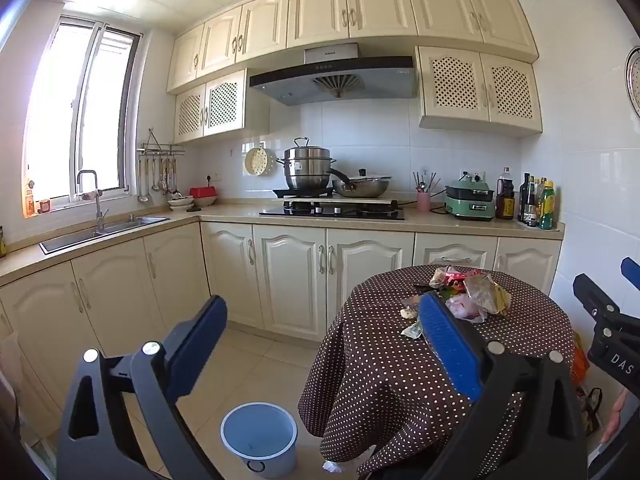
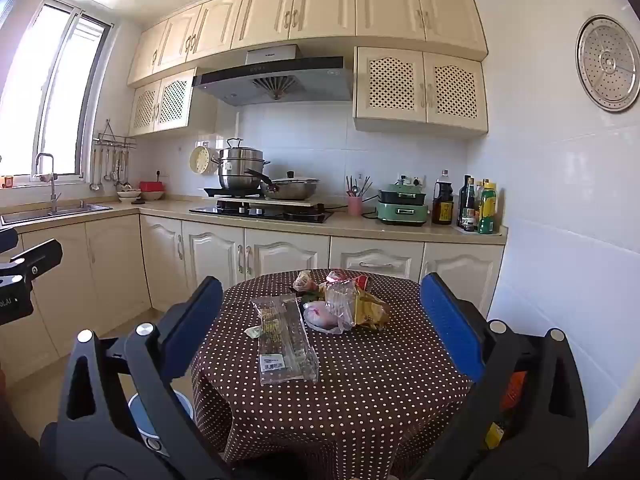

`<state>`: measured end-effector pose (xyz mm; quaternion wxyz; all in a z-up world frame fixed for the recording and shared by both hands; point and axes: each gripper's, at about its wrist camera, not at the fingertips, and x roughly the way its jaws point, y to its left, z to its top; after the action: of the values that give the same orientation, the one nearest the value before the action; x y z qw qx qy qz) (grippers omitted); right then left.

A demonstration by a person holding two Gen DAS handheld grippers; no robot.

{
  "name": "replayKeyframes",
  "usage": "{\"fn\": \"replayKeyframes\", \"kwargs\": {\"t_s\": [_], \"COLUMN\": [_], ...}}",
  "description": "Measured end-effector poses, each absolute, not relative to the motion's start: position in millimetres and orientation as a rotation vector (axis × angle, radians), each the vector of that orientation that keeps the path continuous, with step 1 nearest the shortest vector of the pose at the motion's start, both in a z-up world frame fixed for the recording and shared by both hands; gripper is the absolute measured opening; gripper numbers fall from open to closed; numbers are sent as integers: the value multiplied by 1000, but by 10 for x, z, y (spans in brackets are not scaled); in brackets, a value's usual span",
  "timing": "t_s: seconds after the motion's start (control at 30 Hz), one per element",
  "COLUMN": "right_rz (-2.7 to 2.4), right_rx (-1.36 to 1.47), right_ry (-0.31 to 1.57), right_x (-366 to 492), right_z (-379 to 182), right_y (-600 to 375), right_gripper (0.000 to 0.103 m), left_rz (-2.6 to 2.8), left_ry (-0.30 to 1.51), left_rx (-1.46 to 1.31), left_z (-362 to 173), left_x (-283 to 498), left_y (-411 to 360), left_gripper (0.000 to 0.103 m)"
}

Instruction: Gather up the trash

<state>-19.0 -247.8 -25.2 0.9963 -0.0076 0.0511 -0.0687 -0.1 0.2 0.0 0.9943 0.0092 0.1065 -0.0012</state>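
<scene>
A round table under a brown polka-dot cloth point(image 2: 368, 384) carries the trash. A long clear plastic tray point(image 2: 286, 340) lies nearest me, and behind it sits a heap of crumpled wrappers and plastic bags point(image 2: 346, 304). My right gripper point(image 2: 324, 320) hovers open in front of the table, nothing between its blue fingers. My left gripper point(image 1: 324, 344) is open too, held left of the table point(image 1: 380, 364), its right finger covering part of the wrapper heap point(image 1: 476, 292). A pale blue bin point(image 1: 259, 438) stands on the floor by the table's left side.
Cream base cabinets point(image 1: 288, 276) run behind and to the left, topped by a counter with a sink point(image 1: 108, 230), hob with pots point(image 1: 332, 210), a green appliance and bottles. Orange bags point(image 1: 580, 364) sit between table and right wall. Tiled floor point(image 1: 256, 356) lies left of the table.
</scene>
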Motion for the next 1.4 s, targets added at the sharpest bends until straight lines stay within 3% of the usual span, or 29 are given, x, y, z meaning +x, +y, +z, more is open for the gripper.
{"fn": "replayKeyframes", "kwargs": {"t_s": [1.4], "right_rz": [-146], "right_rx": [-7], "right_ry": [116], "right_x": [-217], "right_z": [-263], "right_y": [-2535], "right_gripper": [97], "left_rz": [-18], "left_ry": [229], "left_rx": [26], "left_z": [-45], "left_x": [30], "left_y": [5], "left_gripper": [95]}}
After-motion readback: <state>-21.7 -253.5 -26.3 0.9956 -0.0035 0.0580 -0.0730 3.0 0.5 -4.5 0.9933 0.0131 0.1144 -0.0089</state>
